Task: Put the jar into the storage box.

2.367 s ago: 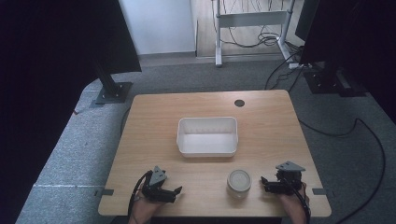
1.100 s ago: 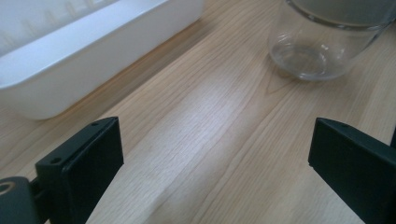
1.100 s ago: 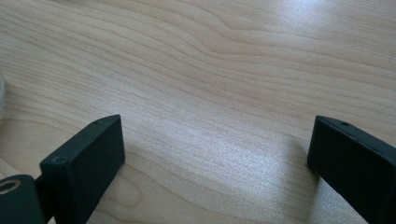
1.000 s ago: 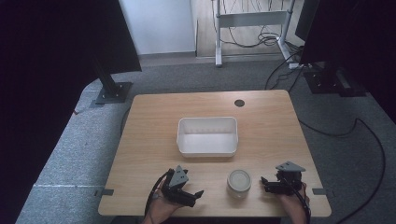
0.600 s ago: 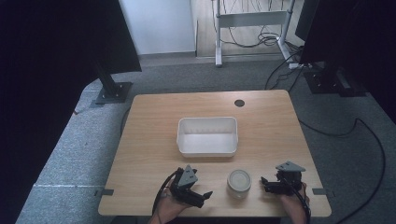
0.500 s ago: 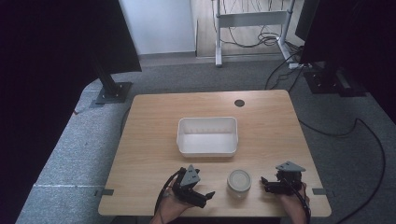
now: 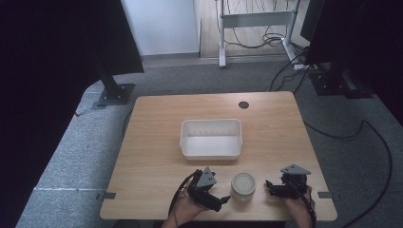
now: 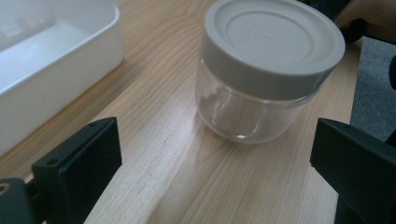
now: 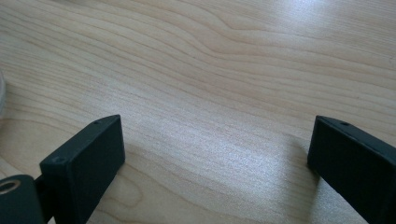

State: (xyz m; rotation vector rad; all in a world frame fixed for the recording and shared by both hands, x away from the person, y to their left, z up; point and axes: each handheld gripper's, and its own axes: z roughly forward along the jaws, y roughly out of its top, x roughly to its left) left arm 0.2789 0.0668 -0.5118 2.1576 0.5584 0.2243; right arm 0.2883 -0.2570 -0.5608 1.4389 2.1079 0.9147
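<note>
Left claw [image 7: 223,199]: released, jaws spread wide. Held low over the near edge of the worktop [image 7: 157,156], aimed at the jar. In the left gripper view [image 8: 215,182] the two black jaws frame the jar from a short way off, with bare wood between jaw and glass on both sides; no contact.

Right claw [image 7: 270,186]: released, jaws wide apart. Rests at the near right corner of the worktop, pointing toward the jar's side. In the right gripper view [image 9: 215,163] plain wood grain lies between the jaws; a pale curved sliver at the far left edge is probably the jar, though too little shows to be sure.

Jar [image 7: 243,185]: small, clear glass, upright, with a grey-white screw lid [image 8: 273,42] seated on top. Stands on the worktop near the front edge, between the two claws, closer to the left one. Appears empty.

Tub [image 7: 210,153]: white, rectangular, open-topped. Sits at mid-worktop, beyond the jar and apart from it.

Hands [image 7: 187,213]: one grips each claw from the near edge.

Worktop: light wood, with a round cable hole [image 7: 244,104] near the far edge.
</note>
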